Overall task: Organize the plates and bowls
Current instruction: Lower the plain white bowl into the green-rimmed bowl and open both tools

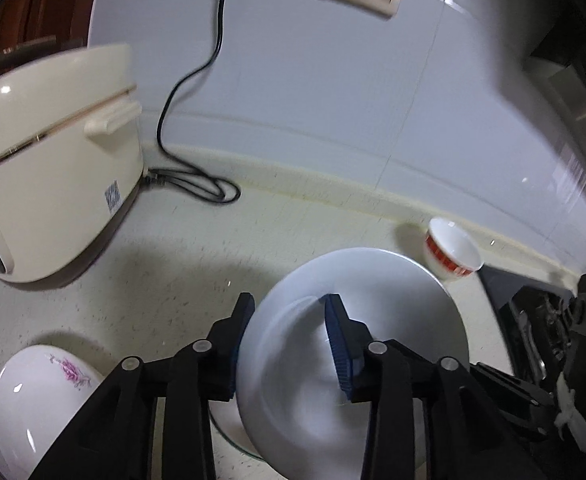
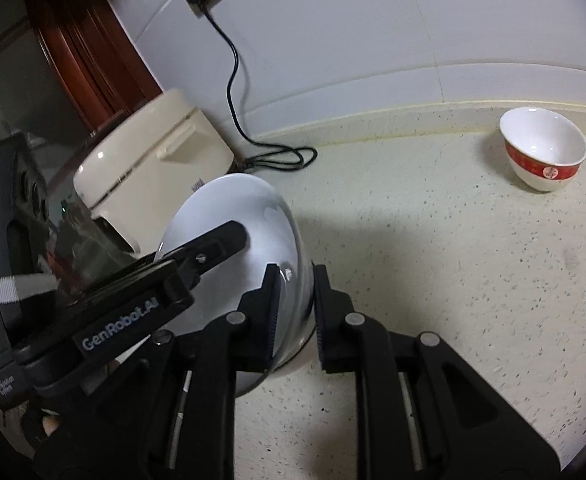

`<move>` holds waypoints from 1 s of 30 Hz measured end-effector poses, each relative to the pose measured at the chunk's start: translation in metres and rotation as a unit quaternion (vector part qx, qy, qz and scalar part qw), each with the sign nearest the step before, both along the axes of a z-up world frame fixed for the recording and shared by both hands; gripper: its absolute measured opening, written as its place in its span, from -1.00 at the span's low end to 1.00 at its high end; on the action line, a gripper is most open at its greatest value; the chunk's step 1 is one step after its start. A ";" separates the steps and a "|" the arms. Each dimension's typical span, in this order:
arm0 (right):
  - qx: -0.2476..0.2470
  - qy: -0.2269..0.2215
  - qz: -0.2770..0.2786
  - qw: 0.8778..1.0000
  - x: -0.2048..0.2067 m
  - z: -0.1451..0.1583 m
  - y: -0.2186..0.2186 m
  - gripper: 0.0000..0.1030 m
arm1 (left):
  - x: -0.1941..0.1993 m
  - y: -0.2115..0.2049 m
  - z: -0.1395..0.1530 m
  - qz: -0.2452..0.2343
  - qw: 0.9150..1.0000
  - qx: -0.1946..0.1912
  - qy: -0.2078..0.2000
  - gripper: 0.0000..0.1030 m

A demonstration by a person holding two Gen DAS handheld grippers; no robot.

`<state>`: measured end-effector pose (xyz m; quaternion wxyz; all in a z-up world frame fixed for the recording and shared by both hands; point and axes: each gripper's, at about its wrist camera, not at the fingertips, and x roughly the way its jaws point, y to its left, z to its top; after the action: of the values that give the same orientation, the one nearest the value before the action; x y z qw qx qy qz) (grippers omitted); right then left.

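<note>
Gripping the rim of a tilted white plate (image 2: pixel 253 216), the right claw (image 2: pixel 296 312) has its pads pressed on either side of the edge. The left claw (image 1: pixel 289 344) straddles the plate's opposite rim, jaws parted wider than the rim; whether its pads touch is unclear. The plate is raised above a speckled counter (image 2: pixel 433 280). A red-banded bowl (image 2: pixel 543 148) stands near the wall, a flowered bowl (image 1: pixel 41 392) beside a rice cooker (image 1: pixel 57 160).

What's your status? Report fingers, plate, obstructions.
Right gripper shut on white plate rim, plate tilted. Left gripper open, fingers straddling the rim. Red-banded bowl stands apart, rice cooker beyond the plate.
</note>
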<state>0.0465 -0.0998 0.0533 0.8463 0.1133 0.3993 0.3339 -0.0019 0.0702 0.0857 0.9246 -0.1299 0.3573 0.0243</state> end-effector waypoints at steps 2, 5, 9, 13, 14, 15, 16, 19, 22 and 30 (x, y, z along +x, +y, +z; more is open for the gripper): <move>-0.005 0.000 0.001 1.000 0.001 -0.003 0.000 -0.62 | 0.001 0.000 -0.003 0.002 1.000 0.004 0.007 -0.26; -0.014 0.000 0.003 1.000 0.001 -0.009 0.004 -0.62 | 0.000 -0.003 -0.006 0.009 1.000 0.020 0.017 -0.25; -0.027 -0.004 0.006 1.000 0.001 -0.017 0.013 -0.62 | 0.002 0.002 -0.012 0.013 0.999 0.018 0.036 -0.22; -0.038 -0.014 0.004 0.999 0.001 -0.018 0.017 -0.62 | 0.004 0.001 -0.017 0.010 0.998 0.021 0.050 -0.19; -0.043 -0.021 0.004 0.999 0.001 -0.018 0.018 -0.63 | 0.004 0.002 -0.018 0.010 0.998 0.022 0.051 -0.19; -0.051 -0.029 0.003 0.998 0.000 -0.018 0.021 -0.62 | 0.004 0.002 -0.018 0.009 0.998 0.023 0.053 -0.19; -0.060 -0.039 0.003 0.997 -0.002 -0.018 0.023 -0.61 | 0.005 0.002 -0.020 0.009 0.998 0.025 0.055 -0.19; -0.089 -0.073 0.003 0.993 -0.008 -0.017 0.033 -0.52 | 0.006 0.003 -0.023 0.008 0.998 0.031 0.062 -0.19; -0.107 -0.104 0.012 0.989 -0.014 -0.018 0.042 -0.25 | 0.006 0.003 -0.023 0.008 0.997 0.033 0.063 -0.19; -0.127 -0.152 0.048 0.979 -0.026 -0.023 0.058 0.32 | 0.008 0.010 -0.027 0.038 0.995 0.056 0.078 -0.25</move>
<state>0.0200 -0.0422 0.0300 0.8875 -0.0661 0.3104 0.3341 0.0060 0.0799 0.0587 0.8980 -0.0893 0.4215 0.0890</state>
